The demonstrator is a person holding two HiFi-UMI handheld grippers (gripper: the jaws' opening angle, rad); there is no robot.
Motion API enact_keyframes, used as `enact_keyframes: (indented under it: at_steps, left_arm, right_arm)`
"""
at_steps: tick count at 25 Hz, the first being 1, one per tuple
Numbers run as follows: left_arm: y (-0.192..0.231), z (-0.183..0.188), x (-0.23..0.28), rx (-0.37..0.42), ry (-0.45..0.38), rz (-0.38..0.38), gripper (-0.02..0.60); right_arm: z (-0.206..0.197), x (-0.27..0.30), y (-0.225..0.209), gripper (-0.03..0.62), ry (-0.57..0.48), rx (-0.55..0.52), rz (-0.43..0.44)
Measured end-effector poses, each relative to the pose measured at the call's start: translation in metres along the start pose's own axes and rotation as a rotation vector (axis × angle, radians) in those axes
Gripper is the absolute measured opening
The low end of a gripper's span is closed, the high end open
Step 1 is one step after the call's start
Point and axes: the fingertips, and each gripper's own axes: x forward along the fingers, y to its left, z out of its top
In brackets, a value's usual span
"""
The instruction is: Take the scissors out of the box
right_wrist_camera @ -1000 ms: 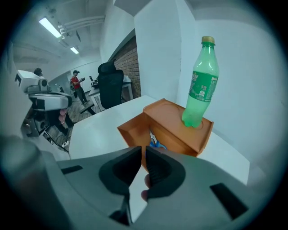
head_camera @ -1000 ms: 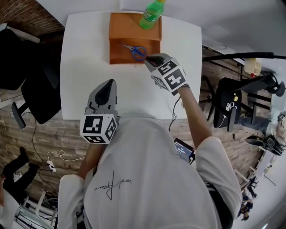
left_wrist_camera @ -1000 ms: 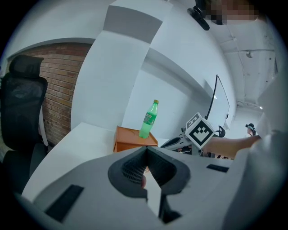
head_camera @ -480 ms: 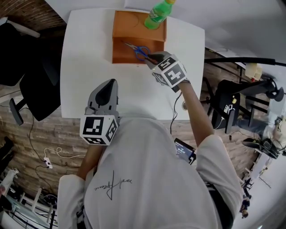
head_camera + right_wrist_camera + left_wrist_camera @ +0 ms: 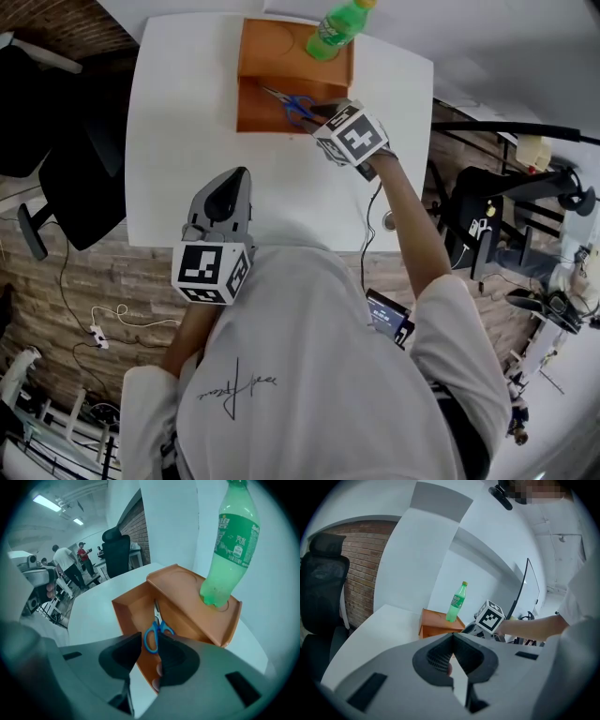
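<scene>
The scissors have blue handles and lie in the open front tray of the orange box at the table's far side. My right gripper points steeply down at them. Its jaws are opening, and one blue handle loop shows in the gap between the tips without being pressed. A green bottle stands on the box's raised lid. My left gripper hovers over the near table edge, shut and empty, far from the box.
The white table carries only the box and bottle. Black office chairs stand at the left and the right. A cable trails off the table's near right edge. In the right gripper view, people stand far off.
My right gripper has moved toward the box and down, from just in front of it to the scissors' handles. The left gripper has stayed where it was.
</scene>
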Motion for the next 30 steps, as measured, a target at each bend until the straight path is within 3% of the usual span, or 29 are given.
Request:
enact_keyframes:
  at_steps: [19, 30]
  left_arm:
    - [0.009, -0.01, 0.009, -0.037, 0.043, 0.003, 0.008]
    - [0.014, -0.01, 0.011, -0.044, 0.044, 0.001, 0.008]
  right_arm:
    - [-0.013, 0.044, -0.012, 0.123, 0.212, -0.049, 0.027]
    - [-0.021, 0.062, -0.022, 0.124, 0.393, -0.034, -0.024]
